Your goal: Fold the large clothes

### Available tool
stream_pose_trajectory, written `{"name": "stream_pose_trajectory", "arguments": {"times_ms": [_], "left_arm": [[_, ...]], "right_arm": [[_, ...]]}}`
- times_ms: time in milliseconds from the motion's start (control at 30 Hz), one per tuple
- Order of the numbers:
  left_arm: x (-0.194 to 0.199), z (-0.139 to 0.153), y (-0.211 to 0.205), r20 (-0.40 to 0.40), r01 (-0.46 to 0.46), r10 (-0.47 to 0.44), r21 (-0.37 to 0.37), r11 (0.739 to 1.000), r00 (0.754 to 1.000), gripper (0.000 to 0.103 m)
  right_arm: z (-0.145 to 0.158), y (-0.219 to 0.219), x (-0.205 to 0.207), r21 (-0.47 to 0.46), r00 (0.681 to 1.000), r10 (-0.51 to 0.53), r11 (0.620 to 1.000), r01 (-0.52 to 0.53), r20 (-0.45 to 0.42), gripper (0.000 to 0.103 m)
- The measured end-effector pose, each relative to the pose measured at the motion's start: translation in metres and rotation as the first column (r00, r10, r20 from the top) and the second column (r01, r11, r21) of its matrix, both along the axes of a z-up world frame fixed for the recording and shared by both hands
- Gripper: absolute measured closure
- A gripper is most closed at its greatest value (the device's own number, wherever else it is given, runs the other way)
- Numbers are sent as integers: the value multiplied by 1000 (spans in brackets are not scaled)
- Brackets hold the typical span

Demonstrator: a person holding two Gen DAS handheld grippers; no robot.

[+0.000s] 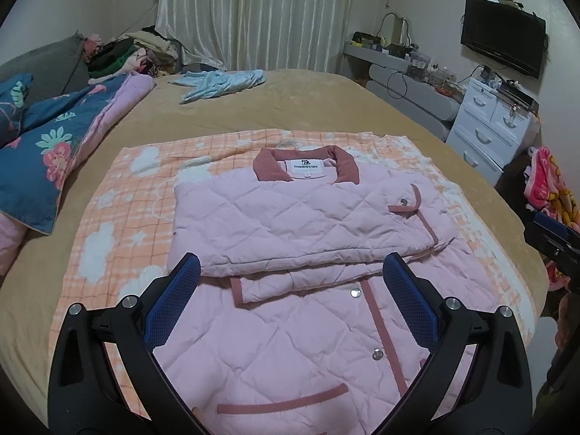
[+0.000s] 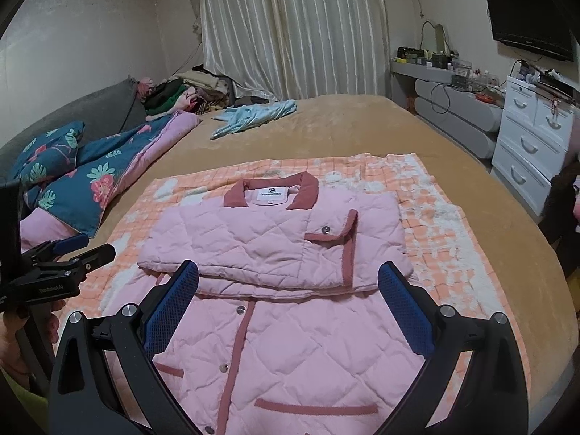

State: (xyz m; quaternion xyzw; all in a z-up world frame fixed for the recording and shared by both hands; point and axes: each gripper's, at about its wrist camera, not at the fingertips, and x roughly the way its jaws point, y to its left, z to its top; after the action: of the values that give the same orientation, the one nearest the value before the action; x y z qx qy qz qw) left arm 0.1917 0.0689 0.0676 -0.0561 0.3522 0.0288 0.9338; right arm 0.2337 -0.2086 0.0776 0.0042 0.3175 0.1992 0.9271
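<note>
While spread wide and empty, left gripper [image 1: 290, 282] and right gripper [image 2: 288, 288] hang side by side over jacket [image 1: 301, 239] on bed [image 1: 326, 108], collar farthest ahead, hem nearest, equally close

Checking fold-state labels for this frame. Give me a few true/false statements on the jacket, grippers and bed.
1. The pink quilted jacket has its sleeves folded across its chest. True.
2. The left gripper is shut on the hem. False: its fingers are spread, holding nothing.
3. The right gripper is open. True.
4. The jacket lies straight on the tan bedspread. False: it lies on an orange checked blanket.
5. A light blue garment lies farther up the bed. True.
</note>
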Motion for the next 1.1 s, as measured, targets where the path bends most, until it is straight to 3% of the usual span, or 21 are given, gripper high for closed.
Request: {"name": "stream_pose_trajectory", "arguments": {"times_ms": [633,1100], "left_arm": [[-39,14,-15,44,10,-10,3,1000,999,8],[-68,2,-20,41,12,-11,-11,1000,999,8]], "right_arm": [[11,-29,-50,-28,998,9,1000,-7,59,4],[2,-48,-68,-32,998,8,999,-6,60,4]]}}
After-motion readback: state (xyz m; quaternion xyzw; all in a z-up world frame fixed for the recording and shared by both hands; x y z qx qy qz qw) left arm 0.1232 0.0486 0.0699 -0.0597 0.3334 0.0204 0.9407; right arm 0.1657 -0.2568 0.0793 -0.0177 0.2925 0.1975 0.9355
